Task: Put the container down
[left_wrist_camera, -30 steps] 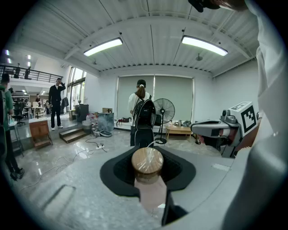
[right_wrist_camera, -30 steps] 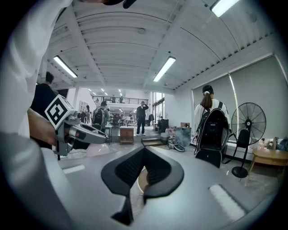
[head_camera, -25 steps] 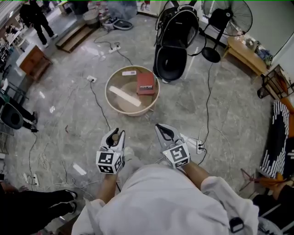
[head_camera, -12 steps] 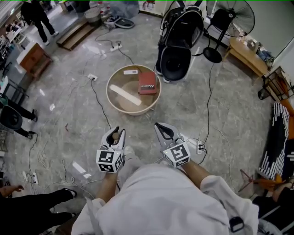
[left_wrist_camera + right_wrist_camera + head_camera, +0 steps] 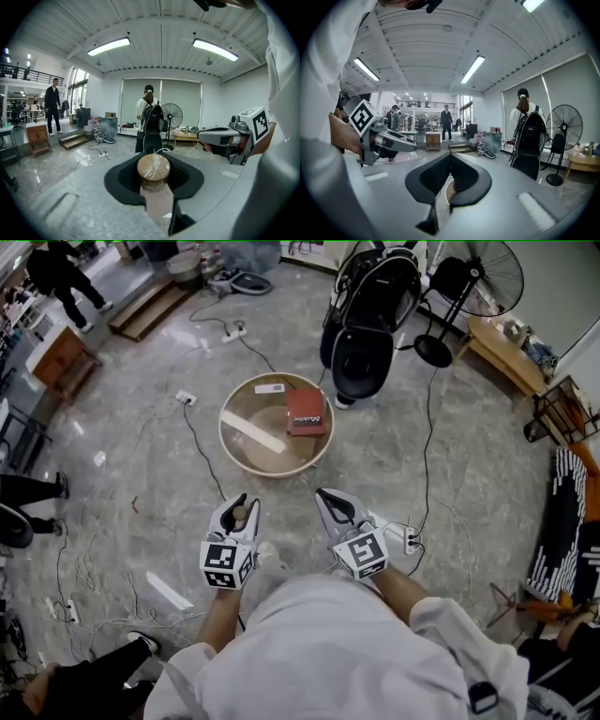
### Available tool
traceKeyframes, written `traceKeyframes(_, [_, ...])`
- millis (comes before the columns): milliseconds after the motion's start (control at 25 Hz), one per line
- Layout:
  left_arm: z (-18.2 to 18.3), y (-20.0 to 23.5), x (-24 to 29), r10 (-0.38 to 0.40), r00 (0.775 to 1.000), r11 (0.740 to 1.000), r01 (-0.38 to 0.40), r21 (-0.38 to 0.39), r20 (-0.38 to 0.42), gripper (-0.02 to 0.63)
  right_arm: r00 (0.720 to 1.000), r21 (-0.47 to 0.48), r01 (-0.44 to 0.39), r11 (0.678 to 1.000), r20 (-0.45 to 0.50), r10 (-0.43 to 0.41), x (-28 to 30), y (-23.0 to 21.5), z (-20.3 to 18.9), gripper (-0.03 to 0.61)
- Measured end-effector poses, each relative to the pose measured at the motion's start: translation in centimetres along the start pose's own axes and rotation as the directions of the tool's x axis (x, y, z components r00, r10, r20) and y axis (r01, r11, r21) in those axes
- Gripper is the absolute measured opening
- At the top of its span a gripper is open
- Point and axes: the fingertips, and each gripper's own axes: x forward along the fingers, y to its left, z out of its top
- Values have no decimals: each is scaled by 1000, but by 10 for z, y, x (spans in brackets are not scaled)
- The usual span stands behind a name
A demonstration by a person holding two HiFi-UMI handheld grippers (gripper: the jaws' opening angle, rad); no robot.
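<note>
- head view: the left gripper [image 5: 233, 519] holds the container [image 5: 240, 514], a small jar under a round wooden lid, above the floor in front of the person's body.
- the right gripper [image 5: 335, 505] is level with it, just beside it and apart from it.
- ahead of both, on the floor, stands a round basin [image 5: 277, 473] with a pale wooden rim. in it lie a red box [image 5: 306, 411] against the far right side, a long pale strip [image 5: 251, 434] slanting across the middle, and a small white card [image 5: 270, 388] at the far edge.
- the container is short of the basin, not over it.
- left gripper view: the fingers [image 5: 124, 176] are clamped on the container [image 5: 153, 169], one at each side. its lid is light wood with a glossy top, and the body below looks clear with a pinkish tint. it stands upright along the fingers.
- right gripper view: the fingers [image 5: 436, 176] are together at the tips, with nothing between them. a slit lower down shows only the floor.
</note>
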Motion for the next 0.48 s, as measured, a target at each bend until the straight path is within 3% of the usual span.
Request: traceKeyframes(480, [15,95,43,-97,995,995,97,15,-7,103,994,-5,104,995,-32,-104,96,4,14,3])
